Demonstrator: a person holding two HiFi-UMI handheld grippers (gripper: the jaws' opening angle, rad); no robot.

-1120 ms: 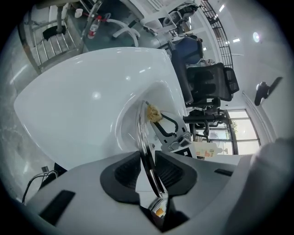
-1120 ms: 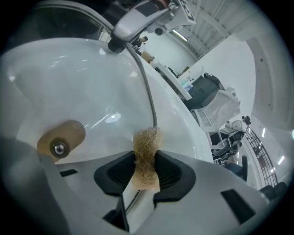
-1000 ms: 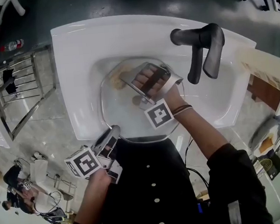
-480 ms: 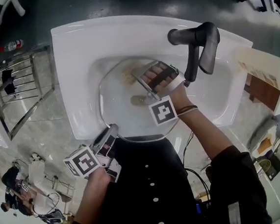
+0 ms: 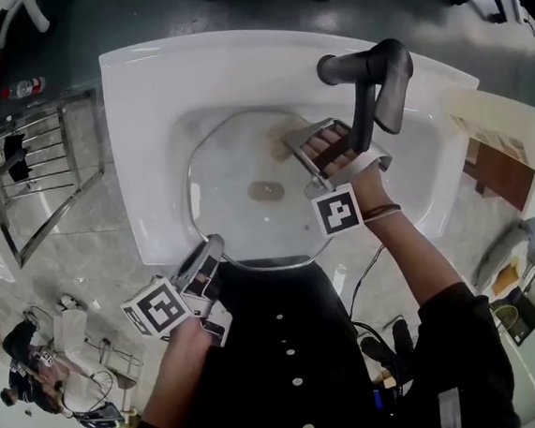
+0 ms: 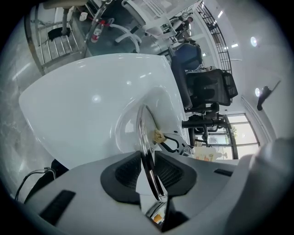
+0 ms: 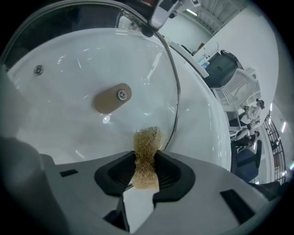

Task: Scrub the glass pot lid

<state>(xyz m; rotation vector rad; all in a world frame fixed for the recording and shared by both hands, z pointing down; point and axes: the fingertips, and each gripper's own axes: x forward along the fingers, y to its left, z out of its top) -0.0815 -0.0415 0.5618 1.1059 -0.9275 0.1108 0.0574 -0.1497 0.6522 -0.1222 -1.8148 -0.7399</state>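
The glass pot lid [image 5: 234, 155] lies flat over the bowl of the white sink [image 5: 142, 89], with its tan oval knob [image 5: 265, 192] near the middle. Because the glass is clear, in the head view the lid's outline is traced mostly by the thin metal rim. The left gripper [image 5: 210, 253] holds this rim at the near edge of the sink. In the left gripper view the lid [image 6: 146, 137] is seen only edge-on, and the two dark pads are pressed against it from both sides; these jaws have just been closing a little more on the rim between them. The right gripper [image 5: 300, 144] reaches down onto the far right part of the lid, and in its own view its jaws are clamped on a tan fibrous scrub pad [image 7: 147, 156], whose free end sits on the glass just inside the rim. In the head view the pad is probably the small brownish blur beside the fingertips, but it is too unclear to be sure. The dark grey faucet [image 5: 372, 81] stands over the sink and covers part of the right gripper. The person's dark shirt cuts off the near edge of the sink.
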